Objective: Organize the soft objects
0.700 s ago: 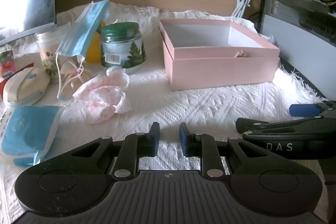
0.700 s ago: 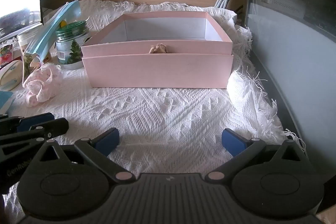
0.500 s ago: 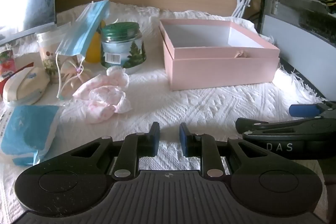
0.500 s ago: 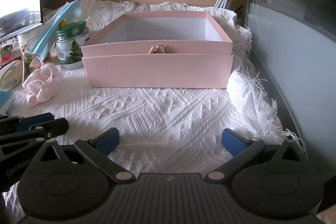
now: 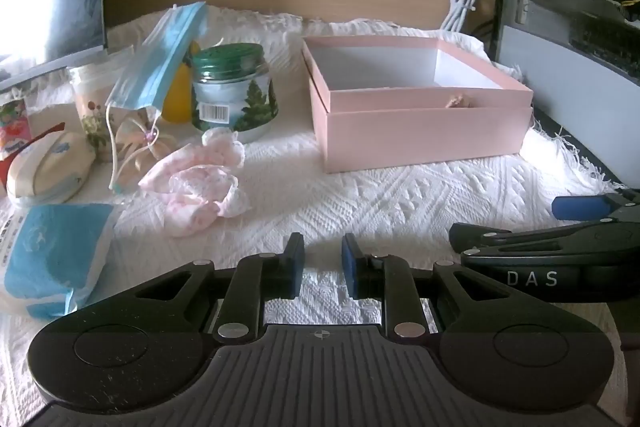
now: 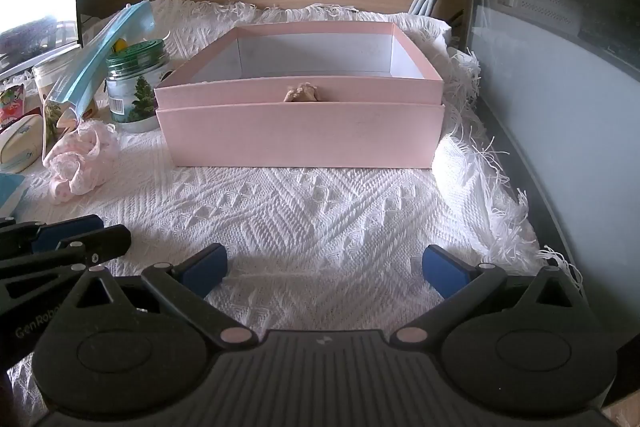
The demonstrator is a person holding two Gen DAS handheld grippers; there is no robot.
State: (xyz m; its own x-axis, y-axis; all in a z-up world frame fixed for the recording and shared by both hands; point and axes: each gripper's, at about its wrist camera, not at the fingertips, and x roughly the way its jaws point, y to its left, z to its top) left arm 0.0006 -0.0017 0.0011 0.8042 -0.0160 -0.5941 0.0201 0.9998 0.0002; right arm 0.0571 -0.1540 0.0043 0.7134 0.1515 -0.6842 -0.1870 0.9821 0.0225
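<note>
While both tools hovered low over the white knitted cloth (image 6: 320, 211), the left gripper (image 5: 320, 267) showed only a narrow gap and gripped nothing; the right gripper (image 6: 322, 267) was spread wide, likewise unladen. A pink frilled garment (image 5: 200, 187), perhaps baby socks, lay near the cloth's left edge, beside the pink box (image 5: 424, 143).

Ahead of me the box (image 6: 300, 135) is sitting on the cloth (image 6: 320, 211); the crumpled socks (image 5: 200, 187) are lying to its left, the jar (image 5: 234, 95) standing behind them.
</note>
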